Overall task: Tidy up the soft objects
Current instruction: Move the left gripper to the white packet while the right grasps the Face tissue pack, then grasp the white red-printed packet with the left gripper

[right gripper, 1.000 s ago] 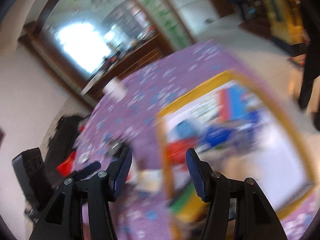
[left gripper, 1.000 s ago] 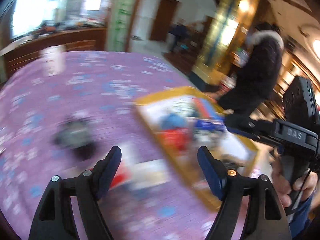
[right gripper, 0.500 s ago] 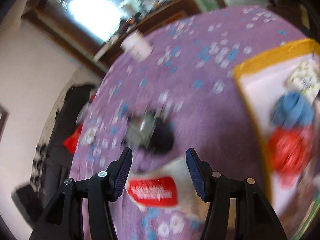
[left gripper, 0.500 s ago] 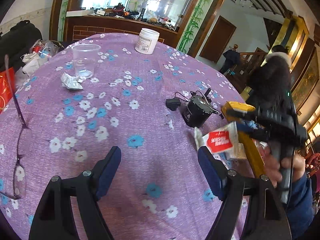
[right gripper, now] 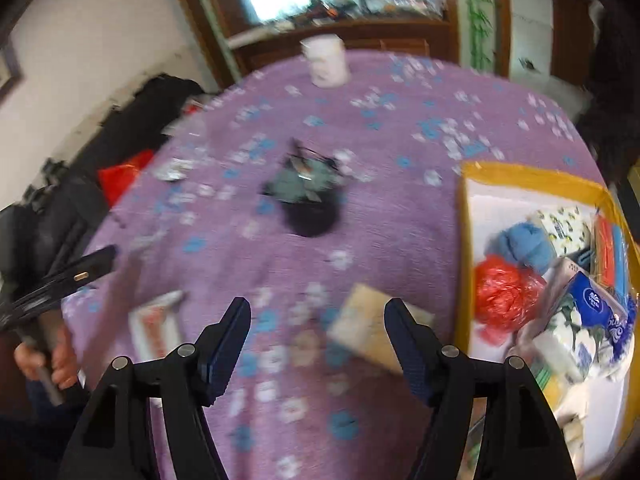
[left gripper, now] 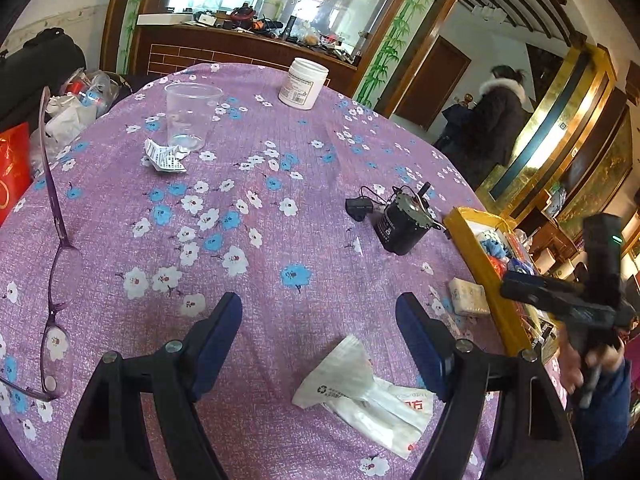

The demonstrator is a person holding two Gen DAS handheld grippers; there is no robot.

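White crinkly plastic tissue packet [left gripper: 368,396], low centre of frame: light, limp, slippery; judged best pinched across its fuller middle. Left gripper [left gripper: 320,344] wide open, empty, above it. Right gripper [right gripper: 316,344] opening, nothing held.

The tablecloth [left gripper: 260,272] is purple, strewn with white and blue flowers. The box [right gripper: 466,240] has a yellow rim and a white floor; inside lie a blue cloth bundle [right gripper: 520,244], a crumpled red plastic bag [right gripper: 504,296] and a blue-and-white tissue pack [right gripper: 596,304]. The flat wrapper [left gripper: 360,396] is white with red print. The jar [left gripper: 303,83] is white, the small motor [left gripper: 402,224] black, the glasses [left gripper: 56,216] purple-framed.
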